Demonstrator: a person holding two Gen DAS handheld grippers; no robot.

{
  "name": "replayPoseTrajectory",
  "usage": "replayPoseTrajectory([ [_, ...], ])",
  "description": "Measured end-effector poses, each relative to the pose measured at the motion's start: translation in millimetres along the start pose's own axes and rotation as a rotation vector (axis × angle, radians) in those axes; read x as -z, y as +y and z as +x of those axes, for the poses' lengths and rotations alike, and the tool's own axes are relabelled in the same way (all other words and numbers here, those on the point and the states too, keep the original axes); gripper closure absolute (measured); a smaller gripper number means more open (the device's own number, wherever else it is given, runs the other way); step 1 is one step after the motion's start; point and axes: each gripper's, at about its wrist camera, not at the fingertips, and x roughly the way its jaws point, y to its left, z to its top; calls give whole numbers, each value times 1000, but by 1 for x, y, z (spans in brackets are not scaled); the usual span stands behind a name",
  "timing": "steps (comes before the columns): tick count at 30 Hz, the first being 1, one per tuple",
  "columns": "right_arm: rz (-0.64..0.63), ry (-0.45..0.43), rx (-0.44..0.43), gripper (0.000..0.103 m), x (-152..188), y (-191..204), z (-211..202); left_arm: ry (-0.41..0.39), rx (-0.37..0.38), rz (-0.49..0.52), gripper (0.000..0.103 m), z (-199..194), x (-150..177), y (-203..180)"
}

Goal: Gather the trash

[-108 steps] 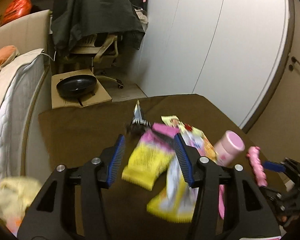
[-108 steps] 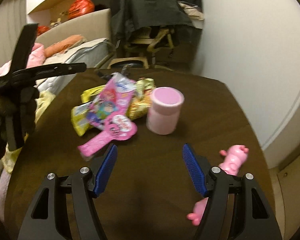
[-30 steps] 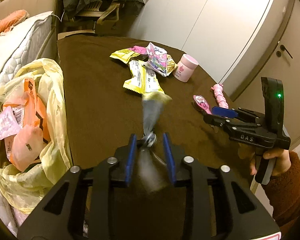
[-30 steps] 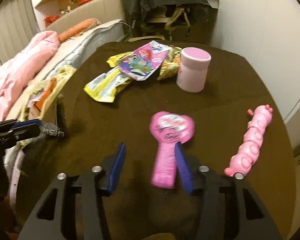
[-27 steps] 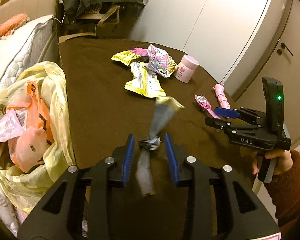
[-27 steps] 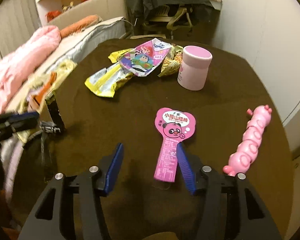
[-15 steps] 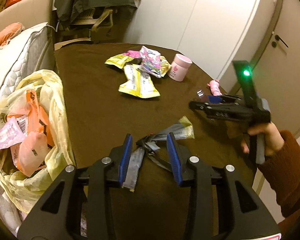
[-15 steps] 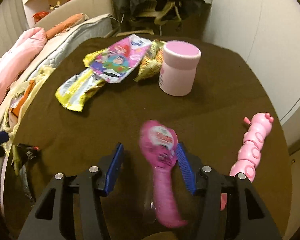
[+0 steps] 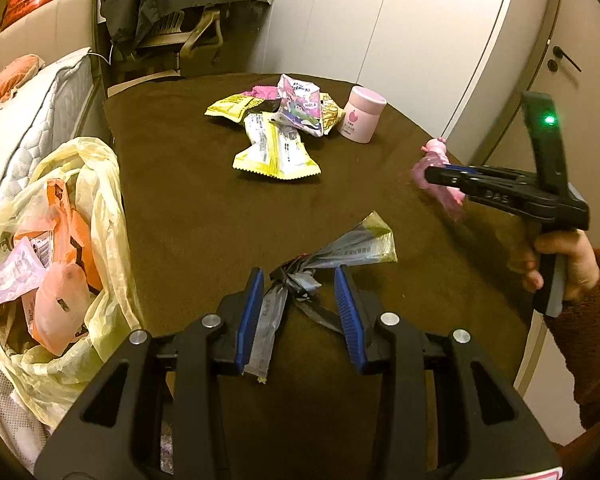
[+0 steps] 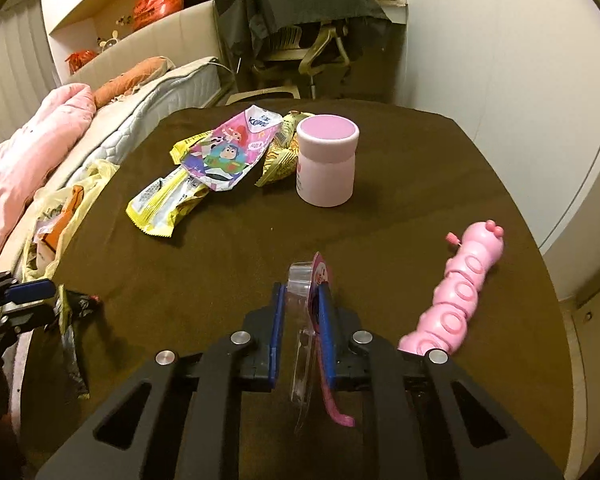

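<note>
Brown-covered table [image 9: 204, 208] fills the middle of both views. Left gripper [image 9: 299, 312] at lower centre of the left wrist view, blue pads apart; a twisted grey-and-green wrapper [image 9: 340, 250] lies between them on the cloth, one grey tail running along the left pad, the pale green end fanned out toward centre right. Whether the left pad touches that tail cannot be told; nothing is clamped. Right gripper [image 10: 300, 320] at lower centre of the right wrist view, fingers drawn close and clamped on a pink blister pack [image 10: 315, 308] held edge-on, clear plastic shell on the left side, pink card on the right, its tail hanging down toward the lower edge. In the left wrist view the same pack shows as a pink blur at the gripper tip at centre right, lifted above the table. Remaining trash sits in a pile in the upper middle: yellow wrapper [image 9: 278, 152], cartoon-print pouch [image 10: 228, 152] lying over it, gold wrapper [image 10: 278, 158] touching the pink jar [image 10: 326, 160]. Pink caterpillar toy [image 10: 456, 296] lies at the right, near the table edge. Yellow plastic bag [image 9: 60, 248] at lower left of the left wrist view, open, holding orange and pink wrappers, hanging beside the table edge next to the mattress [image 9: 28, 120].
</note>
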Motion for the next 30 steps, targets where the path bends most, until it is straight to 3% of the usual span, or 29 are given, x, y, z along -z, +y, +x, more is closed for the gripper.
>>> replayPoseTrajectory([
  [9,-5,-5,-10,88,18,-2,-20,56,-26,41,68,15,4,-8],
  [17,-51,-14,-16,88,20,10,-31,66,-64,-53,69,29,-4,4],
  [18,-62,-18,-15,88,19,14,-31,59,-52,-68,79,29,-5,7],
  [21,-80,-31,-28,88,14,24,-36,39,-29,-99,84,24,-5,13],
  [30,-185,-109,-100,88,-27,80,-52,-102,-72,-138,84,-38,-7,34],
])
